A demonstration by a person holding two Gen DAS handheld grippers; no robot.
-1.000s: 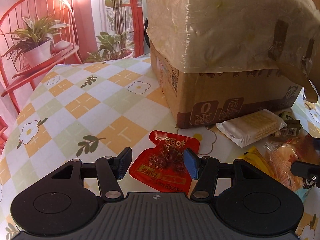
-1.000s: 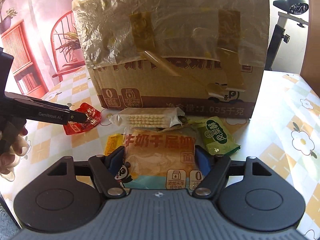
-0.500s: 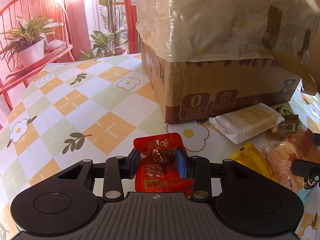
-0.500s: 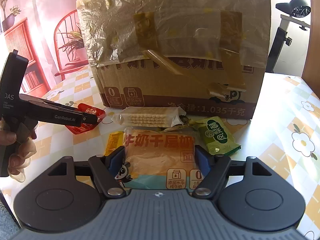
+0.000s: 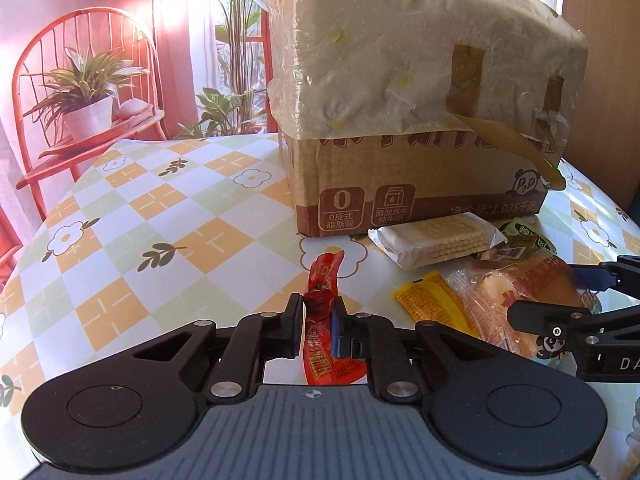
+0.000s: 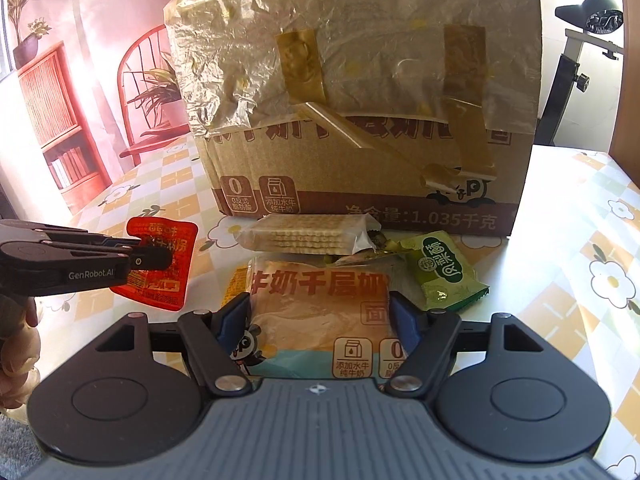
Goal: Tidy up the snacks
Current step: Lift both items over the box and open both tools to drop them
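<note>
My left gripper [image 5: 318, 312] is closing tight on a red snack packet [image 5: 324, 276], and its pads press both faces. The packet stands on edge, and in the right wrist view the red packet [image 6: 168, 236] hangs off the table in the left gripper [image 6: 160, 258]. My right gripper [image 6: 320, 312] sits low over the table, shut on a bread packet [image 6: 320, 292] with orange lettering, one blue pad against each side. The left wrist view shows the right gripper [image 5: 568, 292] around the same bread packet [image 5: 516, 292].
A big cardboard box [image 6: 360, 184] wrapped in plastic film stands just behind the snacks. A cracker packet [image 6: 304, 234], a green packet [image 6: 444, 272] and a yellow packet [image 5: 432, 304] lie before it on the checked tablecloth [image 5: 160, 220]. A person's hand [image 6: 16, 344] holds the left gripper.
The left gripper's jaws closed from wide apart onto the red packet and lifted it, turning it on edge. The right gripper and bread packet stayed put.
</note>
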